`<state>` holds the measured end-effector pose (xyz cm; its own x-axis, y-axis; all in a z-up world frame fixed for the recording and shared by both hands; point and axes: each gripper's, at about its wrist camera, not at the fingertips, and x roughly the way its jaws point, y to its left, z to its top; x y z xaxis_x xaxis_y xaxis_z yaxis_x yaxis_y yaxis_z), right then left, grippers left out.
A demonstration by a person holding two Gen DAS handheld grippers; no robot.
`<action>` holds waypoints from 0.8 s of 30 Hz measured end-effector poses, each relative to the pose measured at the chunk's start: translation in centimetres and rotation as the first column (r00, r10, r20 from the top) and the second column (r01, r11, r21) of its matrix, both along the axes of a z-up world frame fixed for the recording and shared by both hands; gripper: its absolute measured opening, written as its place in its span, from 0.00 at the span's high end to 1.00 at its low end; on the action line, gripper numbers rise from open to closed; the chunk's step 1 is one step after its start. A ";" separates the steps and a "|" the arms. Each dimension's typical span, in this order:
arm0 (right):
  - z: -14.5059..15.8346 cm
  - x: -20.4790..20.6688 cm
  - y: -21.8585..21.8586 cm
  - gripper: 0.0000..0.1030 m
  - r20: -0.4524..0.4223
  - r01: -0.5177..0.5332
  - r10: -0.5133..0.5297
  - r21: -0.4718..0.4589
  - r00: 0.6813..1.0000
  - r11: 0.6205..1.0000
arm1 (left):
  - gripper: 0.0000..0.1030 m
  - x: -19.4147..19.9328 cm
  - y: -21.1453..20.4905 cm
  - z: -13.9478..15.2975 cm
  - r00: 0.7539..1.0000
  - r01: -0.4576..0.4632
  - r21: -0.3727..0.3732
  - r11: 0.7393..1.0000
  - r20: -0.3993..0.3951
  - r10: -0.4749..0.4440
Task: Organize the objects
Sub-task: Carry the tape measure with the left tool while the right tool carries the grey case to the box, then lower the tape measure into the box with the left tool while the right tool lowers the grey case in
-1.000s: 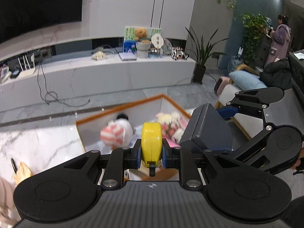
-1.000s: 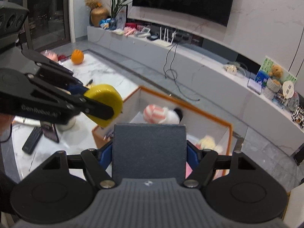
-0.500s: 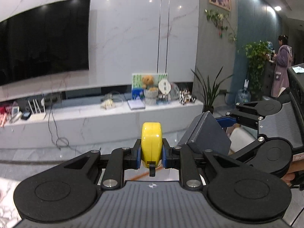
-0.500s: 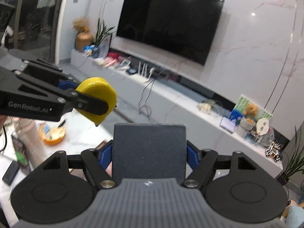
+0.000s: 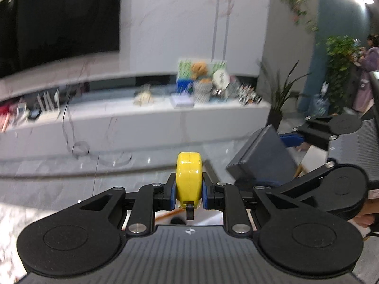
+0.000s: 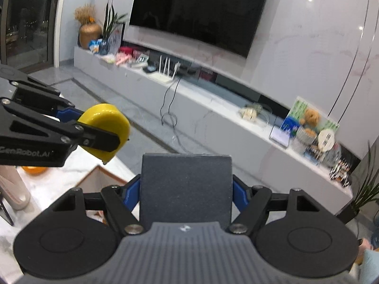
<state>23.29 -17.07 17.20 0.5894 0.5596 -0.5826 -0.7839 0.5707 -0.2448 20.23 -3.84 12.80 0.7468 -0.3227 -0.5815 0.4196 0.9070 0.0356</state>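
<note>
My left gripper (image 5: 189,192) is shut on a round yellow tape measure (image 5: 189,179), held upright between its blue pads; the right wrist view shows the same tape measure (image 6: 107,127) at the left. My right gripper (image 6: 186,189) is shut on a dark grey box (image 6: 186,187), which fills the gap between its pads. In the left wrist view that grey box (image 5: 263,156) hangs tilted just right of the tape measure. Both grippers are raised, side by side. A corner of the orange-edged storage box (image 6: 99,172) shows below them.
A long white TV console (image 5: 165,123) with a teddy bear (image 5: 199,68), routers and clutter runs along the back wall under a dark TV (image 6: 201,11). A potted plant (image 5: 281,99) and a person (image 5: 367,71) stand at the right. An orange (image 6: 34,170) lies on the marble table.
Both grippers rose and tipped up away from the storage box, so the toys inside dropped out of view, then tipped slightly back down. Each keeps its grip on its object.
</note>
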 end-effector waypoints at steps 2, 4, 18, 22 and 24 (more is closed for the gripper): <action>-1.7 0.5 0.7 0.26 -0.025 -0.003 0.003 -0.010 1.000 1.000 | 0.77 1.1 0.6 -1.8 0.999 -0.022 0.020 1.000 -0.044 0.023; -3.2 1.0 1.8 0.26 -0.047 -0.006 0.005 -0.018 0.999 1.000 | 0.77 2.1 1.3 -3.3 0.996 -0.045 0.033 0.998 -0.079 0.047; -11.5 4.8 5.6 0.26 -0.125 0.084 -0.089 -0.043 0.988 0.996 | 0.77 5.1 2.4 -9.3 0.973 -0.144 0.184 0.972 -0.154 0.174; -13.7 5.7 6.3 0.26 -0.135 0.110 -0.117 -0.058 0.984 0.992 | 0.77 5.2 1.3 -10.9 0.973 -0.133 0.262 0.956 -0.152 0.176; -14.7 6.0 6.5 0.26 -0.135 0.120 -0.128 -0.069 0.983 0.990 | 0.77 5.2 0.8 -11.5 0.972 -0.143 0.303 0.942 -0.138 0.192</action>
<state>29.27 -10.54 2.50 0.5632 0.4483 -0.6941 -0.7365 0.6532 -0.1758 25.43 -3.01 1.35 0.6623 -0.0007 -0.7493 0.2843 0.9254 0.2504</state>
